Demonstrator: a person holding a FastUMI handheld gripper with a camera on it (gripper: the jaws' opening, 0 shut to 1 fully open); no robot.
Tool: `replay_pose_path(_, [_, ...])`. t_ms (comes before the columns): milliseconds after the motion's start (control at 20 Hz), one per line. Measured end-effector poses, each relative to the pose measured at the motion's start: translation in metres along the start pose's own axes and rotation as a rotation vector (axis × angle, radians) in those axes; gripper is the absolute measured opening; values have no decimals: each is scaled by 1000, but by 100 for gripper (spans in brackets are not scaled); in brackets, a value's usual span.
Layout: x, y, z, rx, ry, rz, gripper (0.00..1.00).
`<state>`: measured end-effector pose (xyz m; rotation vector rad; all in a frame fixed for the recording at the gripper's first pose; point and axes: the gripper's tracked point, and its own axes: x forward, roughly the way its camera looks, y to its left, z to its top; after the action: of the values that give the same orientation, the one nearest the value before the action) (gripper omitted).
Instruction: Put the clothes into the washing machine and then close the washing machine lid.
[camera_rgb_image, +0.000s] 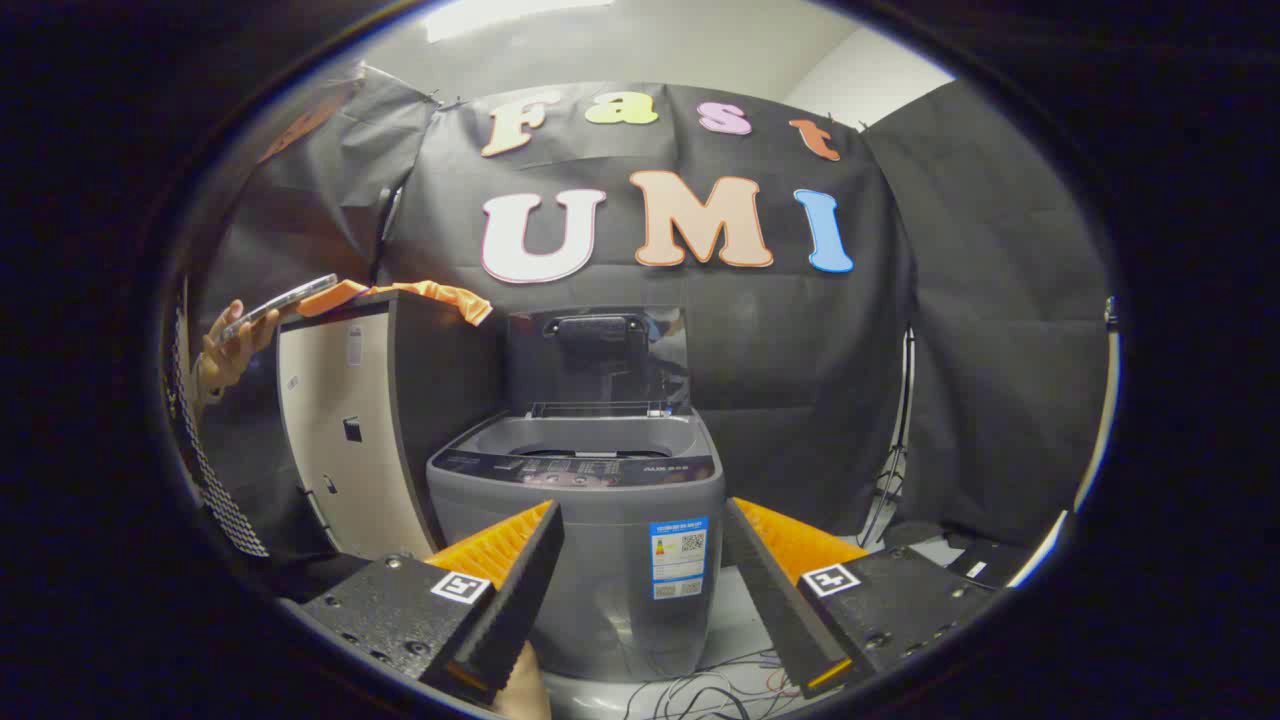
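Tongs (640, 515) gape wide, gripping nothing. From left: a hand (232, 350) holds a phone (278, 303); orange cloth (420, 296) drapes atop a cabinet (345, 430); beyond the fingers, a grey washer (580, 560) stands with lid (598, 355) raised.

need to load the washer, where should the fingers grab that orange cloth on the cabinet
Grip the loose end of the orange cloth that droops over the cabinet corner toward the washing machine. That part hangs free of the top, so one finger can probably pass under it. Come from the washer side, fingers open as now, holding nothing.
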<state>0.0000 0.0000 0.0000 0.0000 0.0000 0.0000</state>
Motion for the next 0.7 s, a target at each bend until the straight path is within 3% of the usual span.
replay_pose_path(700, [0,0,-1,0,-1,0,98])
